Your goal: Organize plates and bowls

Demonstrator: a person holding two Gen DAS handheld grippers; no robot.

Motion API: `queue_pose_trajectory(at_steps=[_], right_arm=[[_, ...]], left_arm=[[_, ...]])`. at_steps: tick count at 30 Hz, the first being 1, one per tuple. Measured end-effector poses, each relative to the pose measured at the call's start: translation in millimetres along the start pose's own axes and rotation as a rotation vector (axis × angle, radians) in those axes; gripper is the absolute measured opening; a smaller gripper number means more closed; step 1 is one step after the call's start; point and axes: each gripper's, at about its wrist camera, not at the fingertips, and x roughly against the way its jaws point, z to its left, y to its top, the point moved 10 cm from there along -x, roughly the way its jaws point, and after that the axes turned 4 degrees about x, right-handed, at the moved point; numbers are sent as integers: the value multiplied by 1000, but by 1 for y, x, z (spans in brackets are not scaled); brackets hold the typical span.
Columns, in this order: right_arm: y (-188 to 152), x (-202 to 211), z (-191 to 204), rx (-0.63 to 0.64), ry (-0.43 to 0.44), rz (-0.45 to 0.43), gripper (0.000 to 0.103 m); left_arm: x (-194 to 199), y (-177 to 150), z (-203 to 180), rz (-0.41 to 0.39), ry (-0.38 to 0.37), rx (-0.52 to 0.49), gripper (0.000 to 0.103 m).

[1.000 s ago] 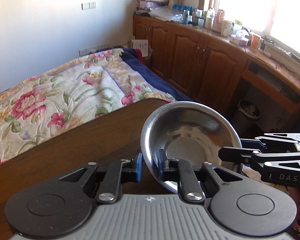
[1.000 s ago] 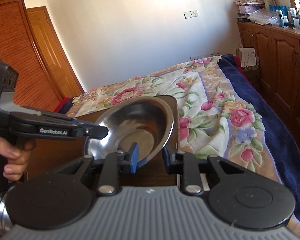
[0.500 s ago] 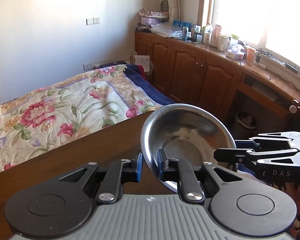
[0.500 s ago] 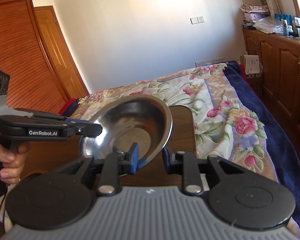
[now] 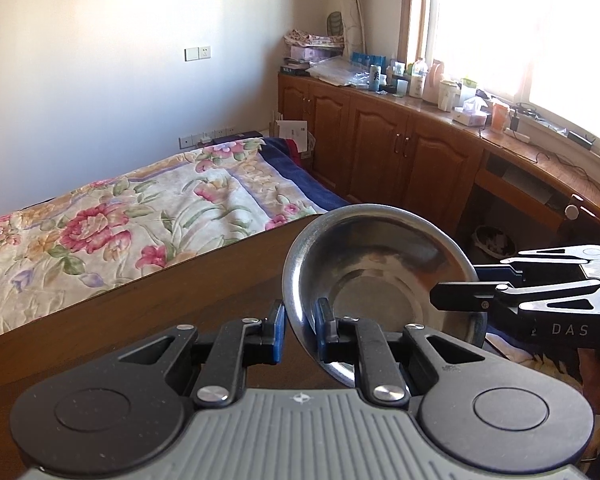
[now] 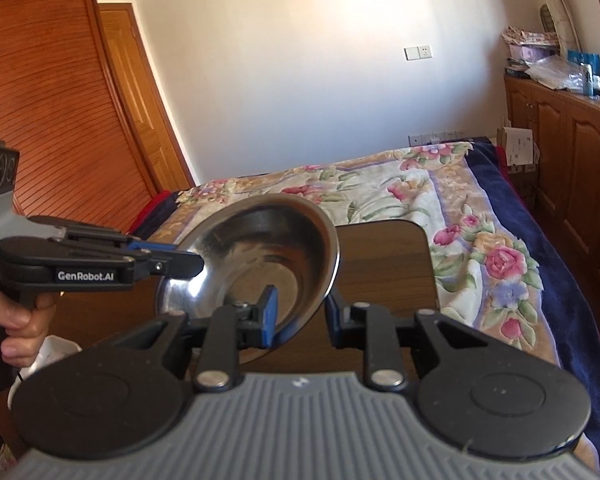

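We have one steel bowl in the air, pinched from both sides at once. Our left claw is pressed together on the near-left part of the rim, one pad inside the bowl and one outside. Our right claw pinches the opposite part of the rim the same way, with its blue pad against the inner wall. In the left wrist view the right claw reaches in from the right edge; in the right wrist view the left claw reaches in from the left, with a hand wrapped on its handle.

The bowl is tilted, its mouth turned toward the cameras, and it hangs above the dark wooden tabletop without touching it. Beyond the tabletop lies a bed with a flowered cover, and wooden cabinets run under the window.

As for progress, we judge the job to be in mid-carry: the bowl is lifted but not yet set down anywhere. No plates, no other bowls and no stack or rack show in either view, so we cannot tell how many pieces are already sorted or how many are left. What remains for this bowl, at least, is to bring it to its place and let go with both claws.
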Motion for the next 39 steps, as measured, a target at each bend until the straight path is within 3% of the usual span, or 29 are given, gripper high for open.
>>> queue_pose_trajectory(at_steps=[24, 39], right_arm=[[-6, 18, 65, 89, 15, -6, 28], [-32, 12, 89, 86, 44, 31, 28]], left_arm=[[59, -37, 25, -51, 25, 40, 17], [67, -81, 36, -23, 38, 76, 18]])
